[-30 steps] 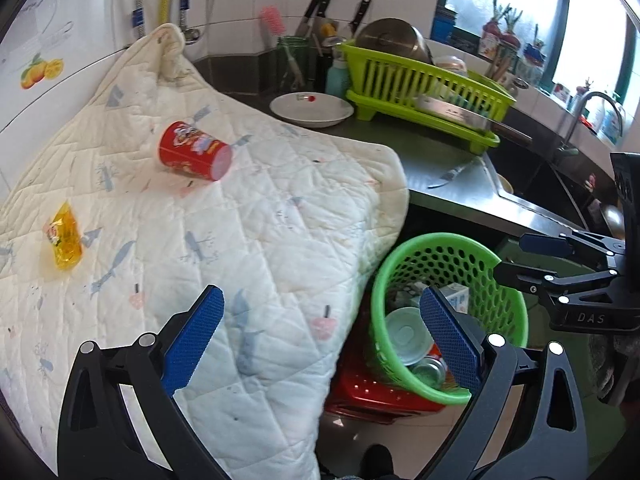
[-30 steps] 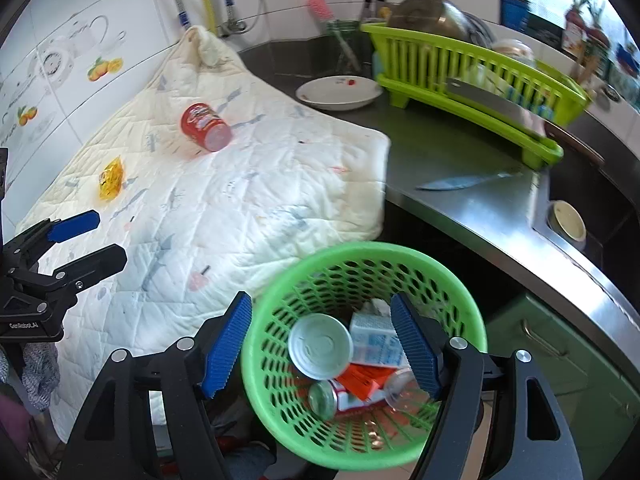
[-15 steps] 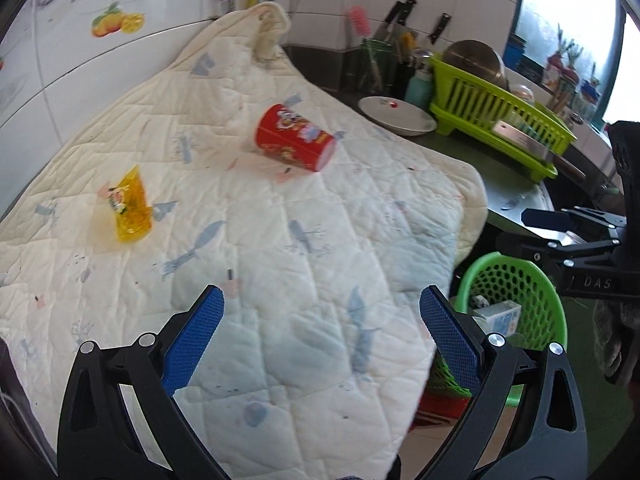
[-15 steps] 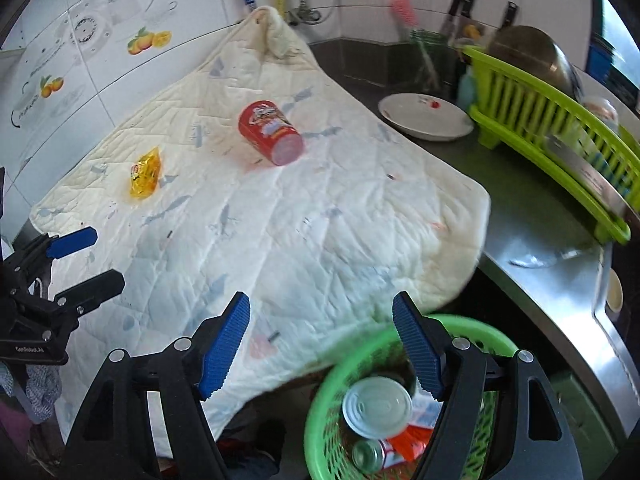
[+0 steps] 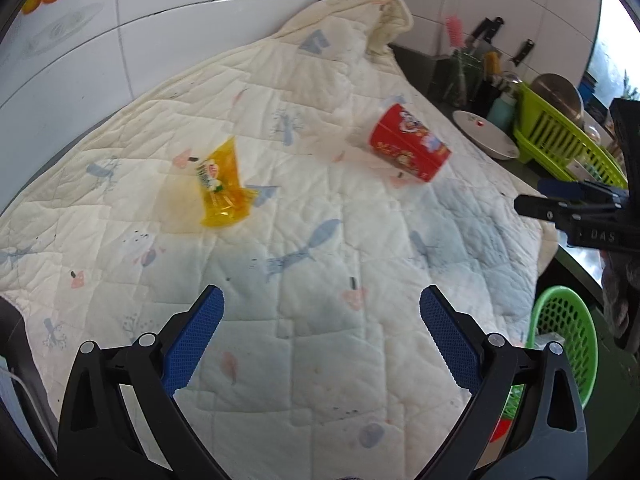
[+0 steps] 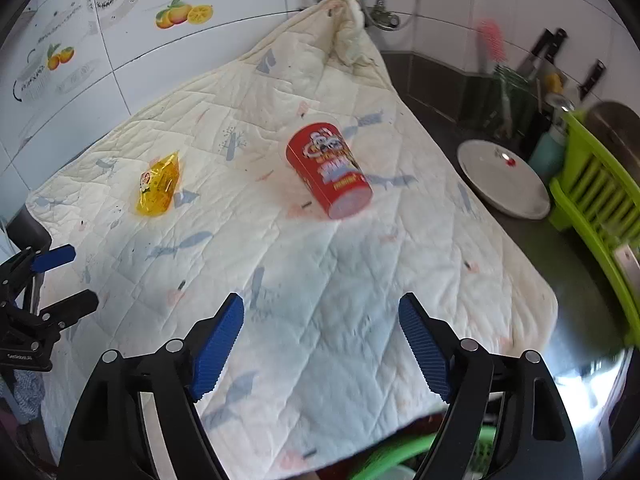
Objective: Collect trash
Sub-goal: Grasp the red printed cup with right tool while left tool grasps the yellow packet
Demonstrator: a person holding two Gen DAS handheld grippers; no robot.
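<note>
We had both tongs hanging over the quilt that covered the counter, and neither carried anything. The left tongs stood spread with only quilt between their pads; the right tongs were widening at that moment, also with nothing between them.

Two pieces of trash lay ahead of us. The red cup lay on its side straight ahead of the right tongs, well clear of them, and ahead and to the right of the left tongs. We judged it light, thin-walled and easy to crush or set rolling, so a gentle squeeze across its middle seemed best. The yellow wrapper lay ahead of the left tongs, a little to their left and well apart from the cup. It looked limp, crinkly and slick, lying flat on soft cloth; we thought pinching its raised, crumpled end safest, lest the pads catch quilt as well.

The green basket showed only as a slice to the right of the left tongs and as a rim below the right ones, its contents mostly hidden. Both views were blurred, so we could not read the cup's print or see whether it held anything.
</note>
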